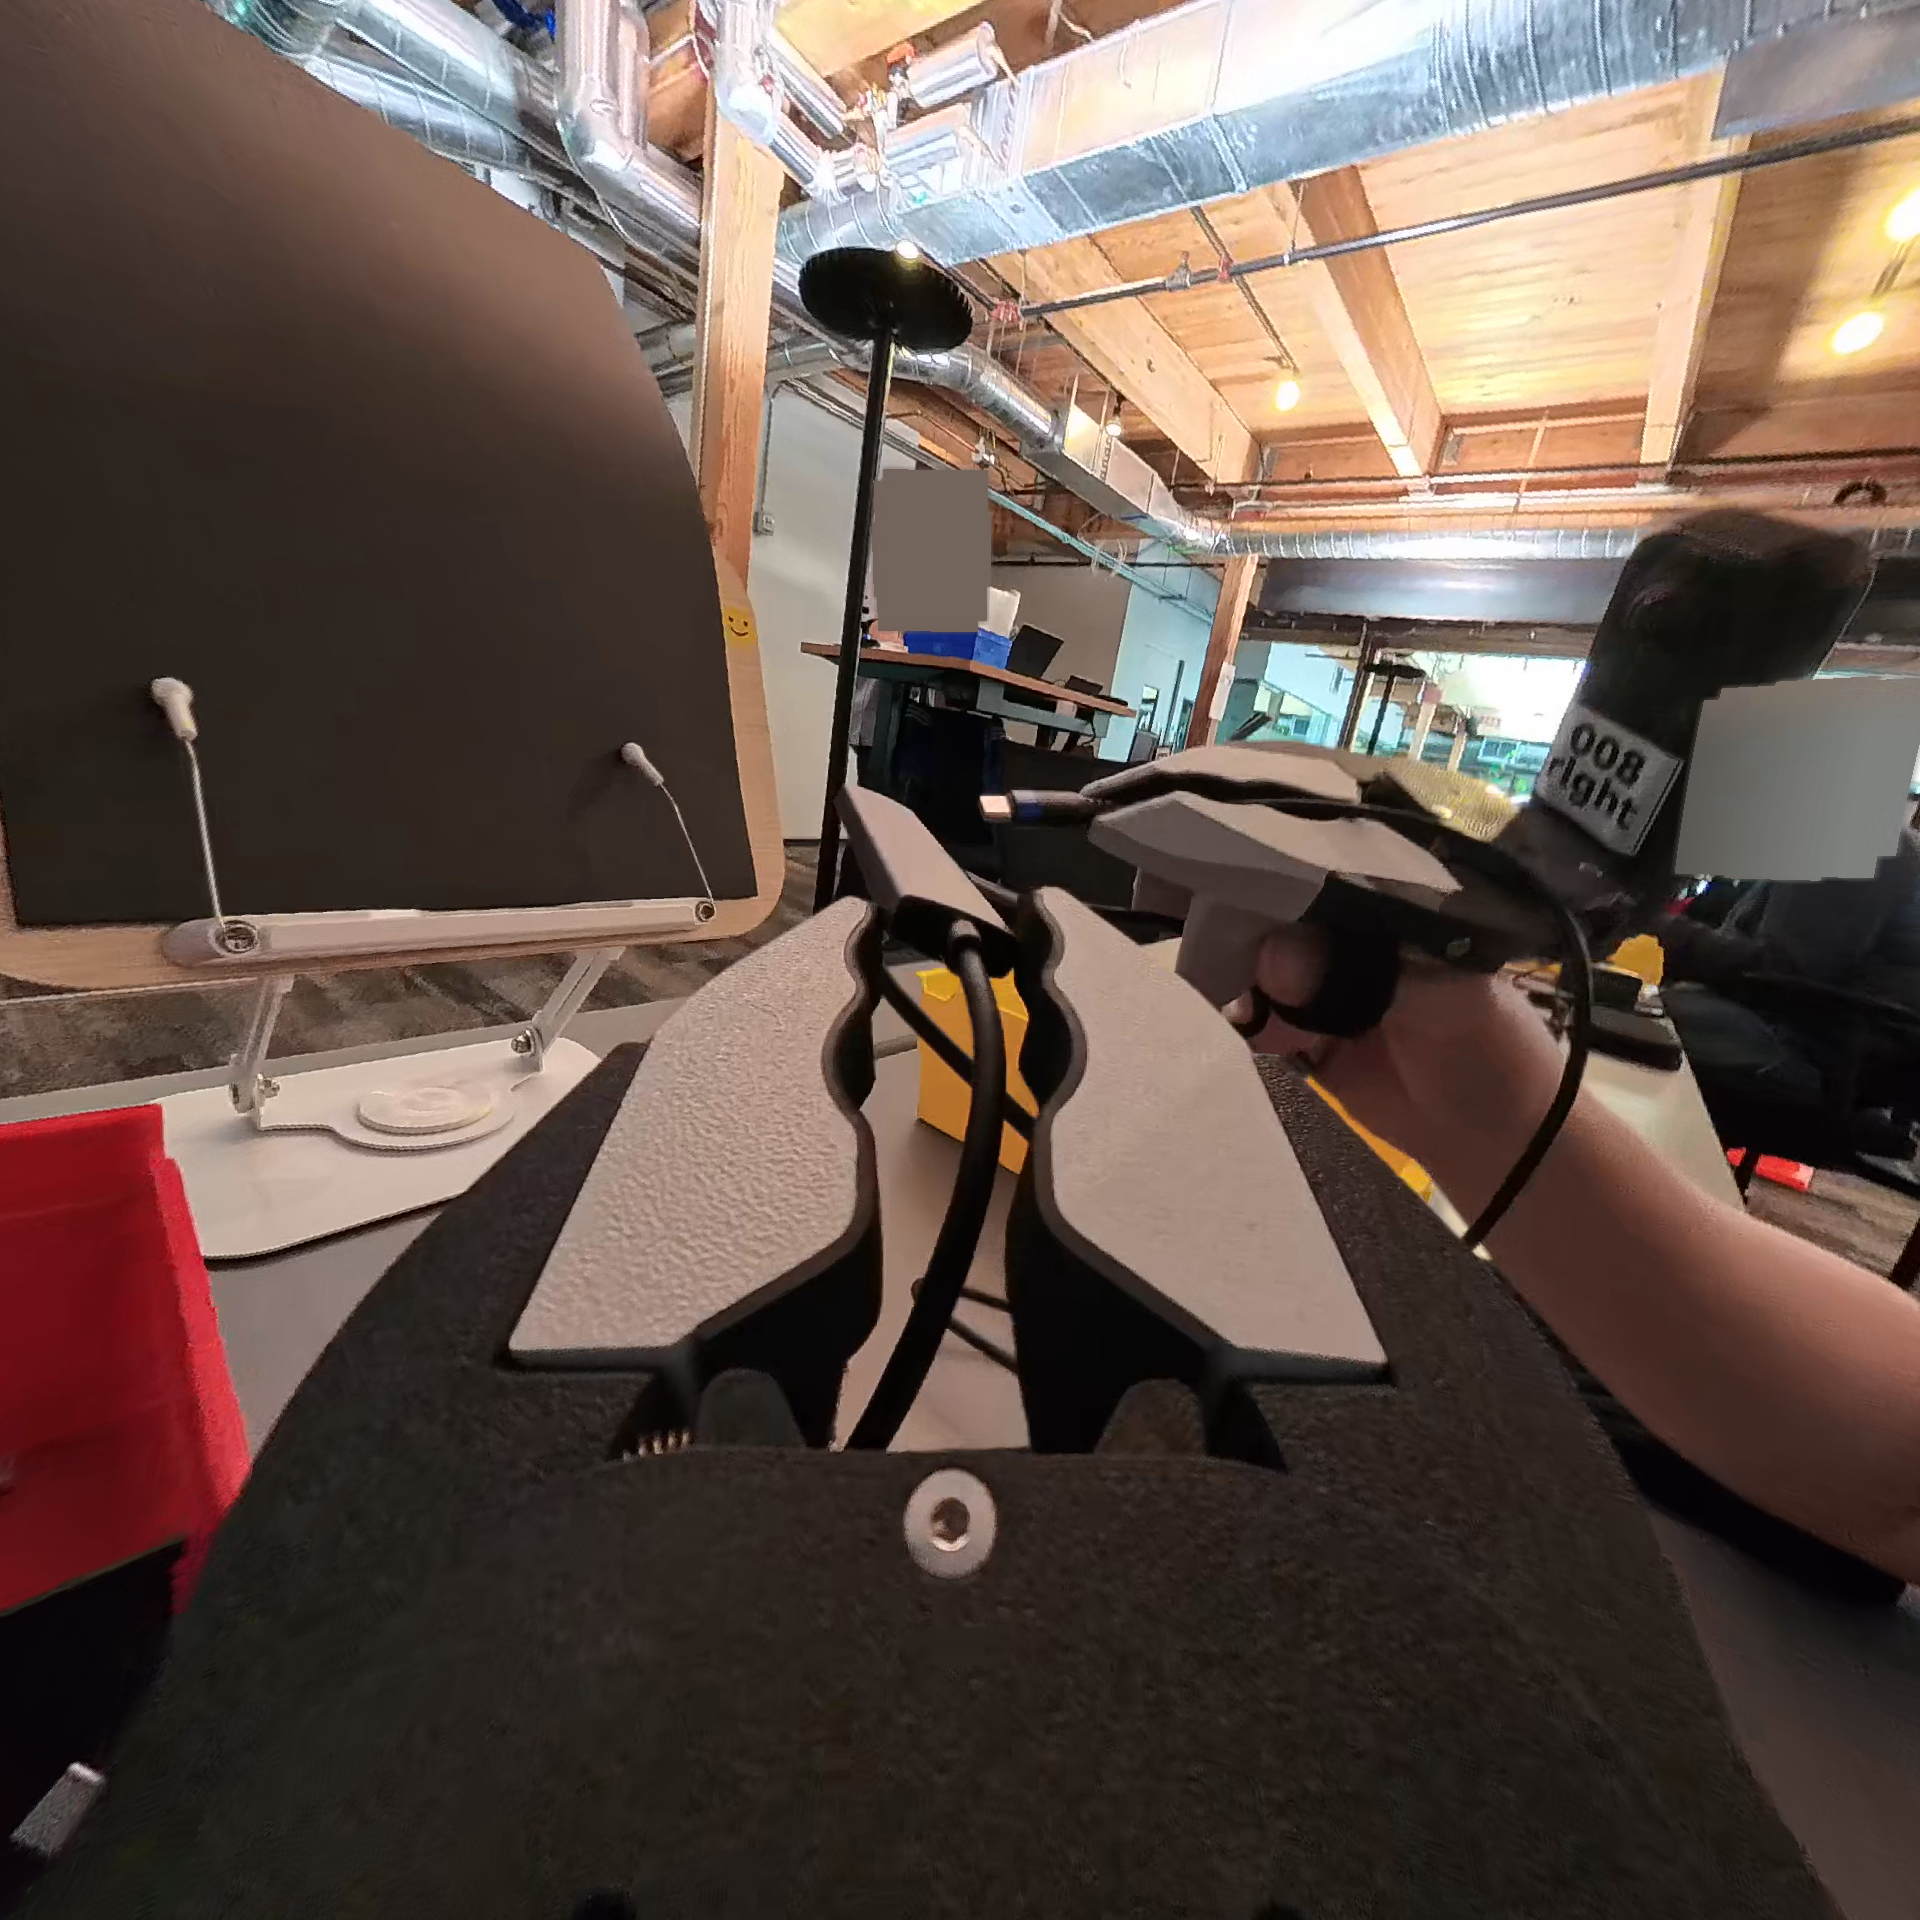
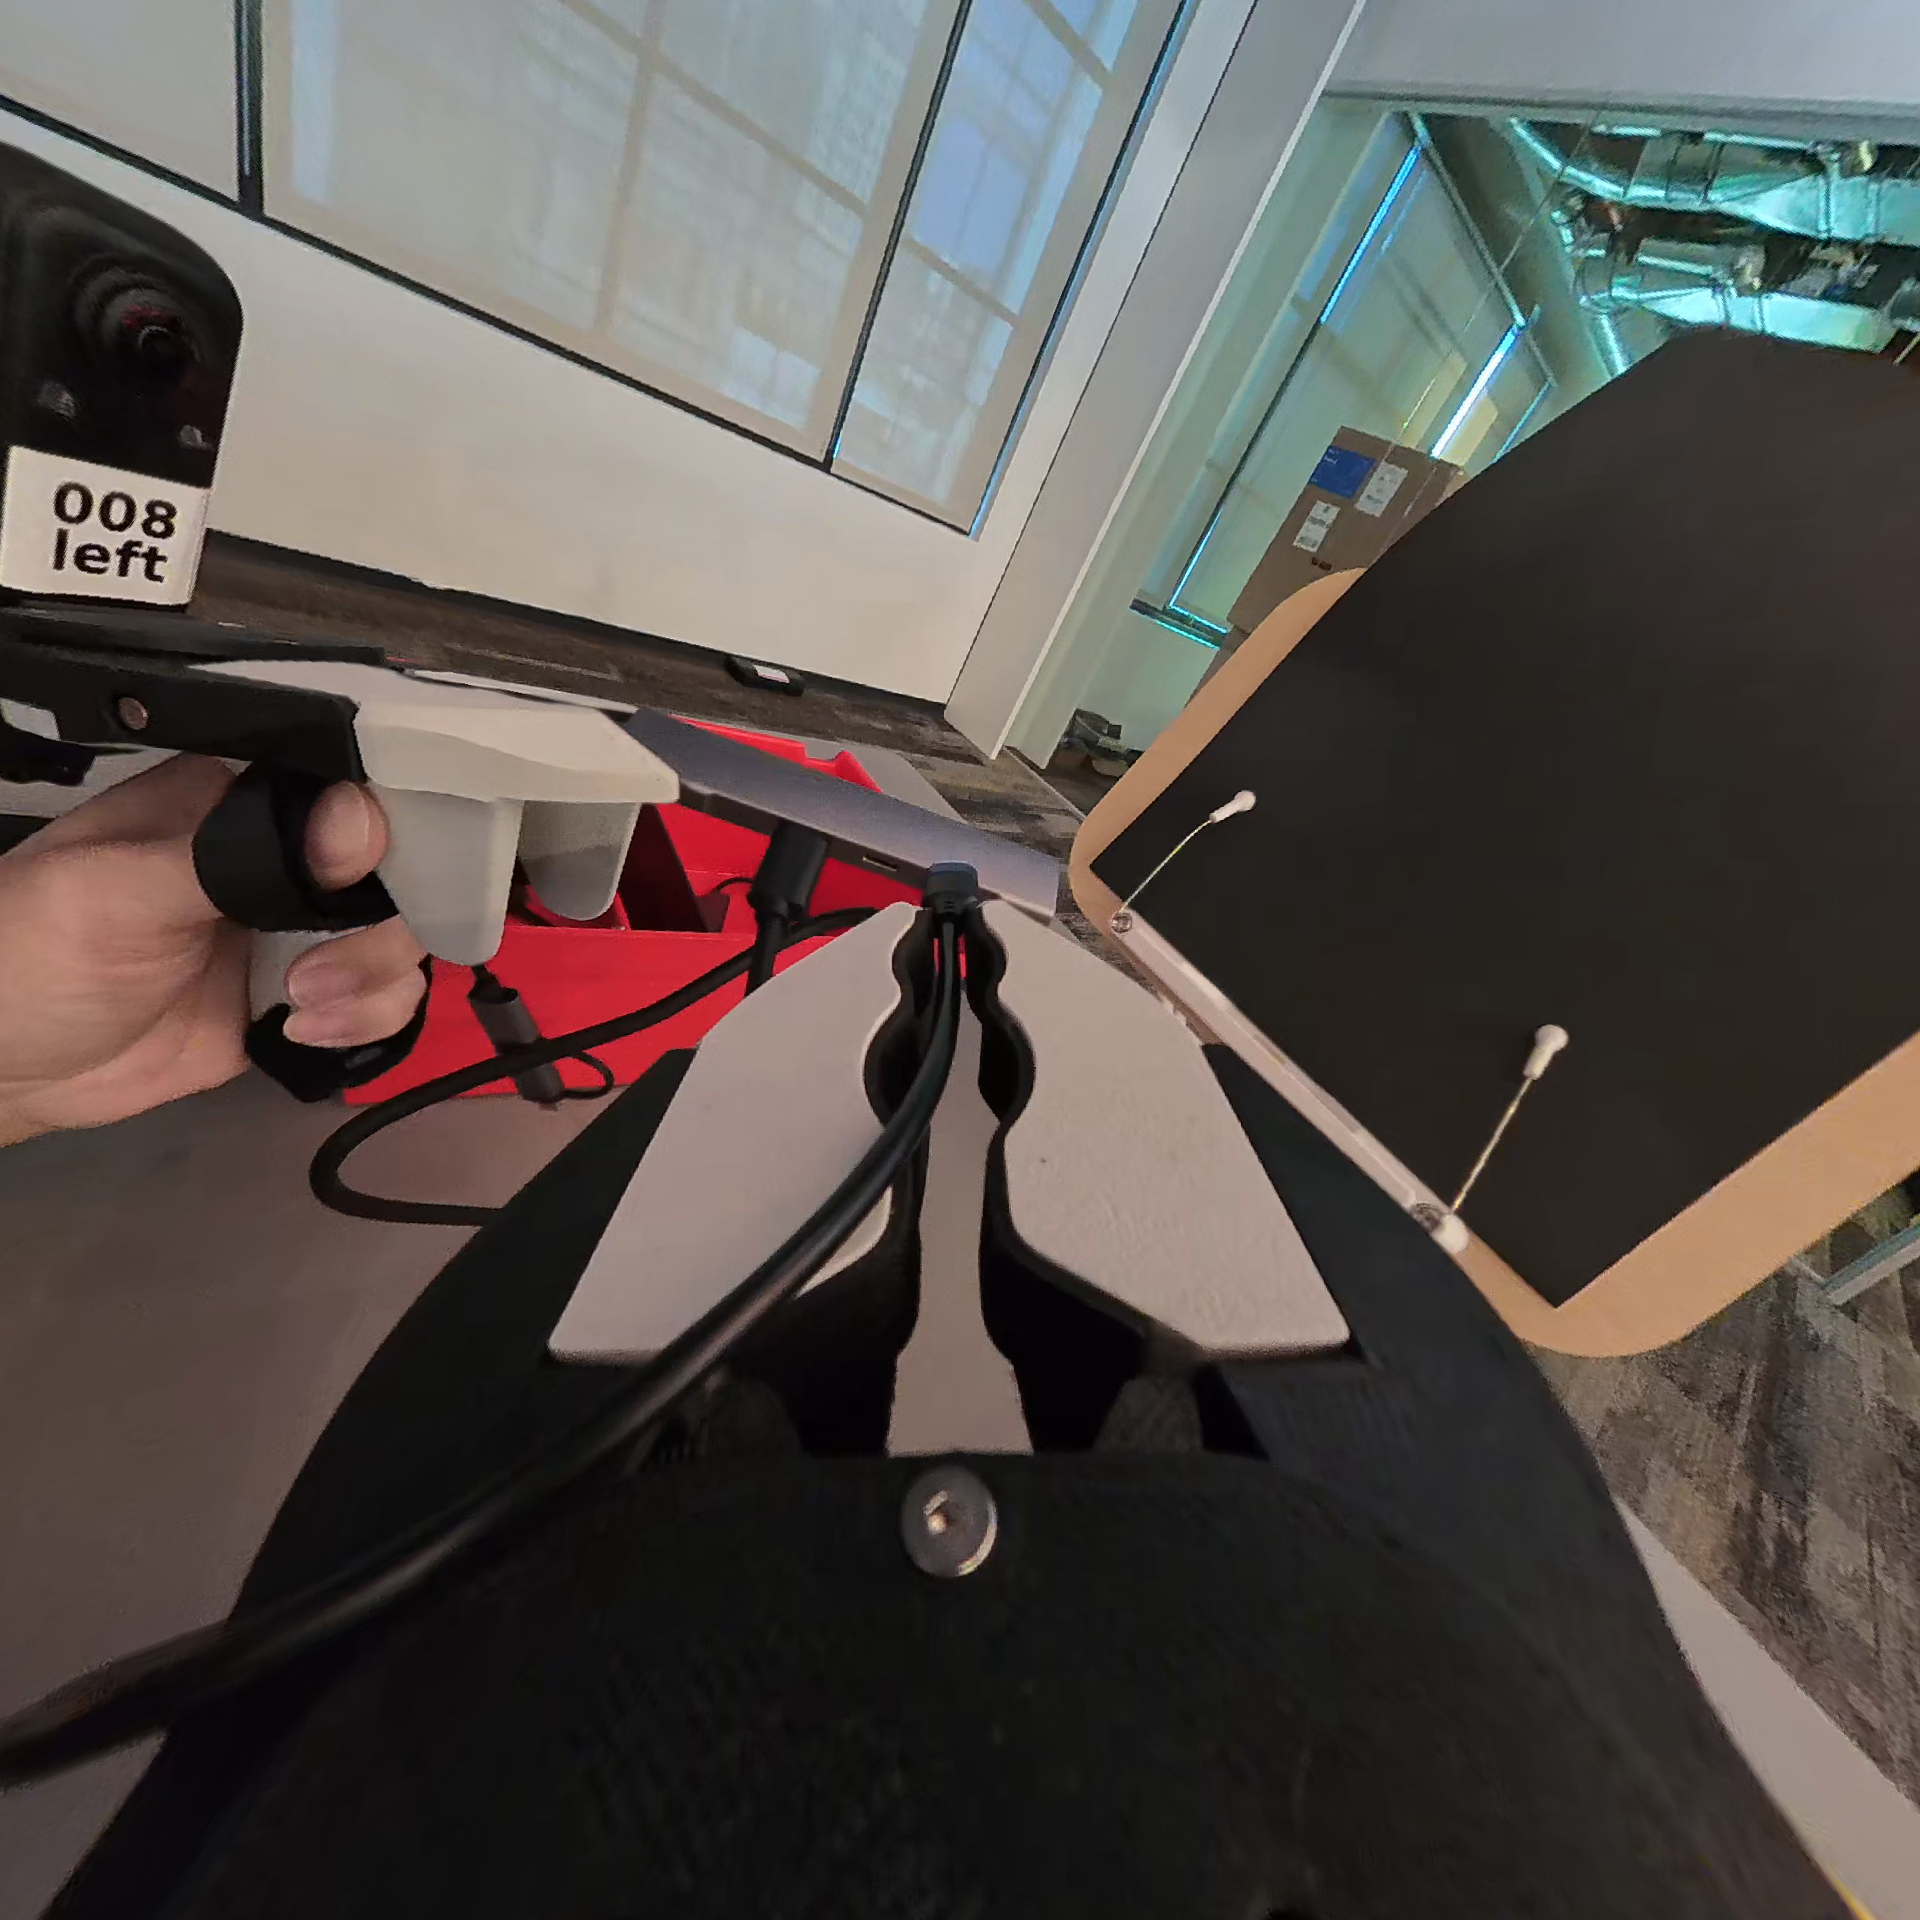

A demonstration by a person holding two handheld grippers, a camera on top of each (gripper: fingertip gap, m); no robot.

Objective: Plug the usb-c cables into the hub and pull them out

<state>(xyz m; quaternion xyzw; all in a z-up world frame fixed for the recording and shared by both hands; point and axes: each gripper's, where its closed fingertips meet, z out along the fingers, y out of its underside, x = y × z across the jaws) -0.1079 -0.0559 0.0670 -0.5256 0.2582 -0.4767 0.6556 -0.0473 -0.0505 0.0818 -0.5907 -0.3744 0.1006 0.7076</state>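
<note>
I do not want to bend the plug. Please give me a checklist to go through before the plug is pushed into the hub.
1. Left hand-held gripper clamps the hub: ok.
2. Right hand-held gripper clamps the USB-C plug: ok.
3. Metal tip of the plug bare, apart from the hub: ok.
4. Plug lined up with a free port: cannot tell.
5. Held cable hangs slack: ok.
</note>
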